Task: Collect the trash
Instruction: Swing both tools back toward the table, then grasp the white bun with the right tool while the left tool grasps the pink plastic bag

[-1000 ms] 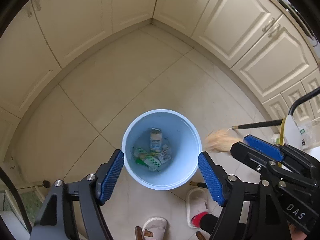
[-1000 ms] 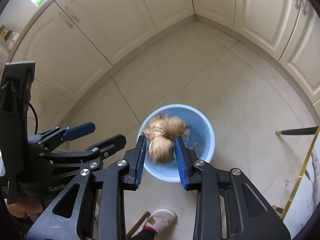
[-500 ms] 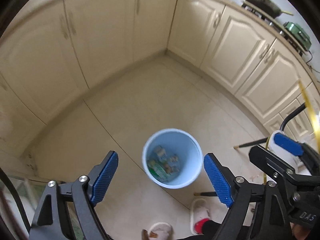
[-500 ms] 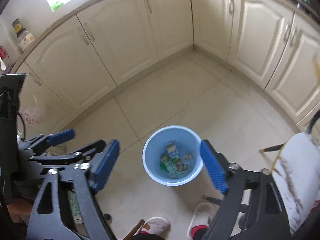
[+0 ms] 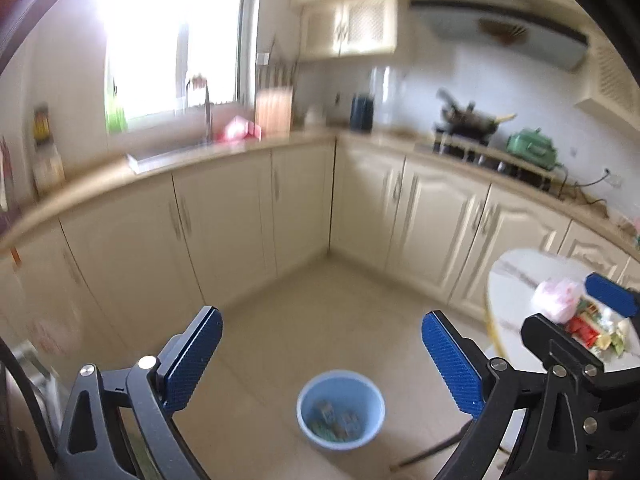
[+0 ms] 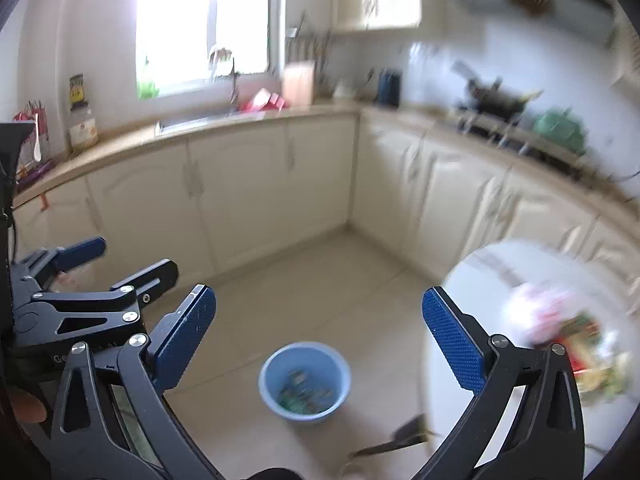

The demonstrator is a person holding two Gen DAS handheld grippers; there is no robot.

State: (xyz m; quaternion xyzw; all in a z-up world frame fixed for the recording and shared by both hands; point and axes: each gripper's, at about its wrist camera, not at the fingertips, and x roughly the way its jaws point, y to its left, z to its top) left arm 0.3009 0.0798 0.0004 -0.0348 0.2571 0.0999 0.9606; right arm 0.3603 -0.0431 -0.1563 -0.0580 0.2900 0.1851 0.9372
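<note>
A light blue bin (image 5: 372,420) stands on the tiled floor below both grippers, with cartons and wrappers (image 5: 334,424) inside. My left gripper (image 5: 322,360) is high above it, its jaws opening wide with nothing between them. The right gripper (image 6: 318,340) is also opening and empty, with the bin (image 6: 267,394) low between its fingers. To the right, a round white table (image 5: 516,292) carries a heap of trash (image 5: 580,320): a pink-white bag and coloured wrappers. The right wrist view shows that heap (image 6: 560,328) blurred.
Cream cabinets (image 5: 224,232) wrap the corner under a beige counter with a sink (image 5: 168,154), a knife block and a stove with a wok (image 5: 468,120). A dark table leg (image 6: 400,440) slants beside the bin. Bare floor tiles (image 5: 320,312) lie beyond the bin.
Both grippers rose and tilted up from over the bin. The right gripper opened and the tan fluffy clump it held is gone from its jaws. The left jaws widened.
</note>
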